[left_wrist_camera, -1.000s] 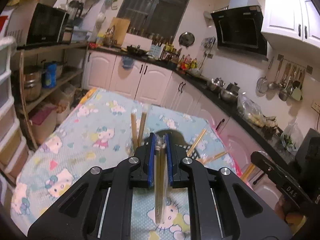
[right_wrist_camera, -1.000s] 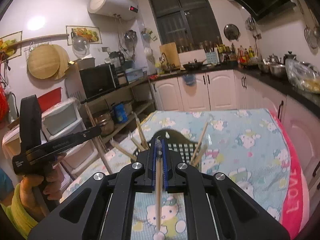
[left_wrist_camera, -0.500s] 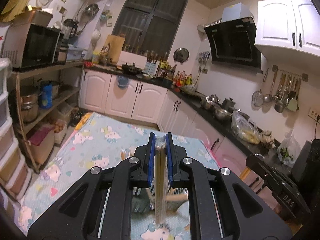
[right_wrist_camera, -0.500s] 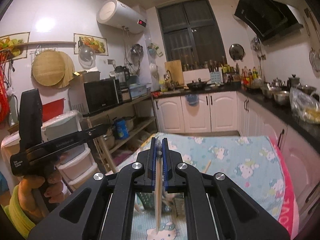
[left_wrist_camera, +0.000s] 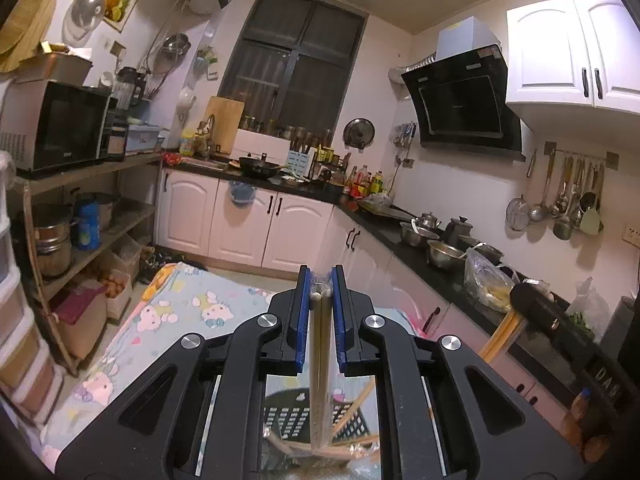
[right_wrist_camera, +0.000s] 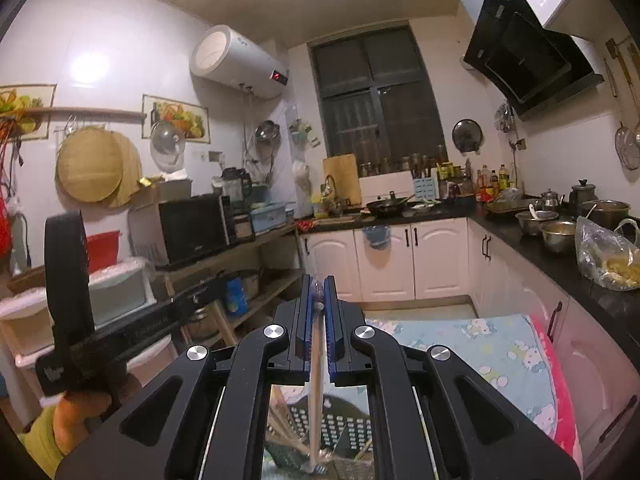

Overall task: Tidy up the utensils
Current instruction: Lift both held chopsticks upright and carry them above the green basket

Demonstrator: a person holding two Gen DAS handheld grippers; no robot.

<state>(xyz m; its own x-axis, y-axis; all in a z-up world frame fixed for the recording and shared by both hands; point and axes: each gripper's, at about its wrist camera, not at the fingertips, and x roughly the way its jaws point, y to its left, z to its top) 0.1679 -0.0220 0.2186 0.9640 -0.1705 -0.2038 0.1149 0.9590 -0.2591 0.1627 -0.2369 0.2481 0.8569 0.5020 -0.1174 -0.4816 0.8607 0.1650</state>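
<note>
My left gripper (left_wrist_camera: 321,280) is shut on a pair of wooden chopsticks (left_wrist_camera: 320,380) in a clear wrapper, which hang down between the blue pads. Below them stands a black perforated basket (left_wrist_camera: 288,412) with several chopsticks leaning in it. My right gripper (right_wrist_camera: 319,284) is shut on a pale wooden chopstick (right_wrist_camera: 316,392) in clear wrap, hanging over the same basket (right_wrist_camera: 344,420). Both grippers are well above the table. The right gripper's body (left_wrist_camera: 560,328) shows at the right of the left wrist view. The left gripper's body (right_wrist_camera: 120,332), in a hand with a yellow sleeve, is at the left of the right wrist view.
The table has a cartoon-print cloth (left_wrist_camera: 192,312) with a pink edge (right_wrist_camera: 556,380). A black counter (left_wrist_camera: 440,268) with pots and bags runs along the right. Wooden shelves (left_wrist_camera: 92,168) with a microwave and white plastic drawers (right_wrist_camera: 120,292) stand on the left.
Both grippers rose with their chopsticks still clamped. The basket and table dropped to the bottom of both views, and more wall and ceiling came into sight.
</note>
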